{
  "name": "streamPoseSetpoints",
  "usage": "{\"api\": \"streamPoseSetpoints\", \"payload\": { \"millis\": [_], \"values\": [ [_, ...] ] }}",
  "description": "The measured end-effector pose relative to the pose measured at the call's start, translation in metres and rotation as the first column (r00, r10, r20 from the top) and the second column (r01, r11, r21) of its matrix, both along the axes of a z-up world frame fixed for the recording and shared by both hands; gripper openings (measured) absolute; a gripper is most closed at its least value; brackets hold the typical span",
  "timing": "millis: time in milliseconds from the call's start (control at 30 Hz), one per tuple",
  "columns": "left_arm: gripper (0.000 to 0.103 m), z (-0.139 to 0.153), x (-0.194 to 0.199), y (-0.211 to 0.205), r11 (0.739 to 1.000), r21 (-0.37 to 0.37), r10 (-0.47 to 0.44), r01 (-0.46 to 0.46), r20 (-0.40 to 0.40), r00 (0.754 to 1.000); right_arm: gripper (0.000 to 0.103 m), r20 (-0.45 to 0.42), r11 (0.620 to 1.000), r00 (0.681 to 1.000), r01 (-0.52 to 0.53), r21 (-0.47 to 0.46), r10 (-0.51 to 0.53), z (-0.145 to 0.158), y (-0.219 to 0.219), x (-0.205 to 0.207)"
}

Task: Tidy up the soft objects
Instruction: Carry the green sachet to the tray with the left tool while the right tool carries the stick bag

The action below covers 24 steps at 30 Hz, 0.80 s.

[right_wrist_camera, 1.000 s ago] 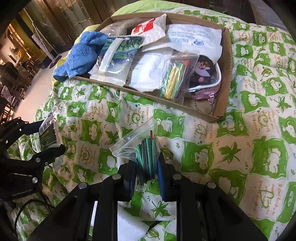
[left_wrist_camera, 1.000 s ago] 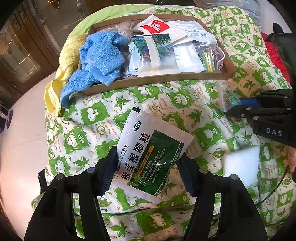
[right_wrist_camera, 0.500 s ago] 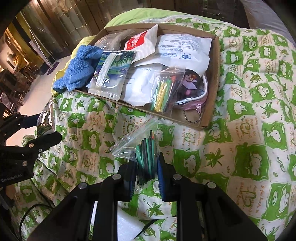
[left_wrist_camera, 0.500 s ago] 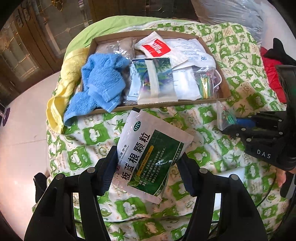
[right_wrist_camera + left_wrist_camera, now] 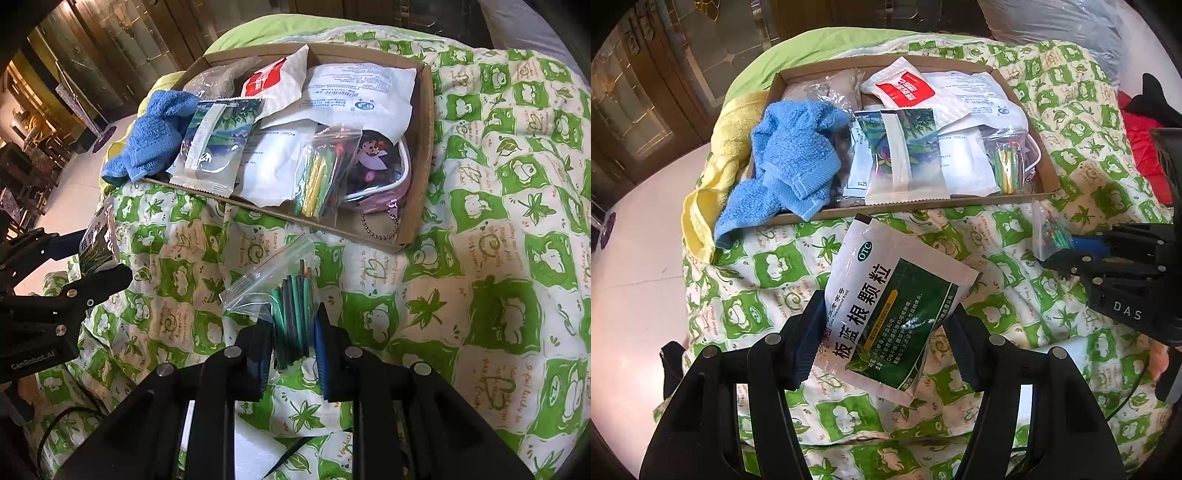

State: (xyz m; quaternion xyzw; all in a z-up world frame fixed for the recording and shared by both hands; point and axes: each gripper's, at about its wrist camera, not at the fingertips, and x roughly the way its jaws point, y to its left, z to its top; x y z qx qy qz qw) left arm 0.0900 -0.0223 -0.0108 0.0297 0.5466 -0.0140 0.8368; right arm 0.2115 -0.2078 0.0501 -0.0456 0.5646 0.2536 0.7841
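My left gripper (image 5: 886,328) is shut on a white and green medicine sachet (image 5: 892,295), its pads pressing the sachet's two side edges and holding it above the quilt. My right gripper (image 5: 293,321) is shut on a clear zip bag of dark green sticks (image 5: 291,314). Beyond both lies a shallow cardboard tray (image 5: 1049,166) holding a blue towel (image 5: 792,162), several sachets and pouches, a bag of yellow-green sticks (image 5: 1006,166) and a small pink purse (image 5: 373,170). The right wrist view shows the left gripper (image 5: 99,266) at the left edge, with the sachet (image 5: 98,243) in it.
Everything rests on a green and white quilt (image 5: 757,280) over a rounded bed. A yellow towel (image 5: 709,199) hangs off its left side above pale floor. A white foam block (image 5: 255,450) lies near my right gripper. Red cloth (image 5: 1145,147) sits at the far right.
My left gripper has risen a little with the sachet, so the tray looks smaller and lower in its view. The right gripper has barely moved and keeps its hold.
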Motion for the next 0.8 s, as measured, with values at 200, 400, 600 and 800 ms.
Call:
{"api": "streamPoseSetpoints", "payload": {
  "millis": [200, 400, 600, 800],
  "values": [
    [0.062, 0.012, 0.005, 0.005, 1.0, 0.017, 0.003, -0.003, 0.006, 1.0, 0.019, 0.015, 1.0, 1.0, -0.014, -0.019, 0.015, 0.011, 0.0, 0.004],
    [0.062, 0.03, 0.028, 0.013, 1.0, 0.015, 0.005, -0.005, 0.024, 1.0, 0.019, 0.041, 0.999, 0.999, -0.008, -0.041, 0.01, 0.025, -0.006, 0.023],
    [0.062, 0.051, 0.066, 0.032, 1.0, -0.005, 0.029, -0.029, 0.038, 0.999, 0.019, 0.084, 0.999, 0.996, 0.01, -0.046, -0.006, 0.045, -0.007, 0.052],
    [0.062, 0.048, 0.11, 0.047, 0.998, -0.014, 0.06, -0.059, 0.021, 0.998, 0.019, 0.088, 0.999, 0.996, 0.029, -0.04, -0.026, 0.053, 0.009, 0.094]
  ]
}}
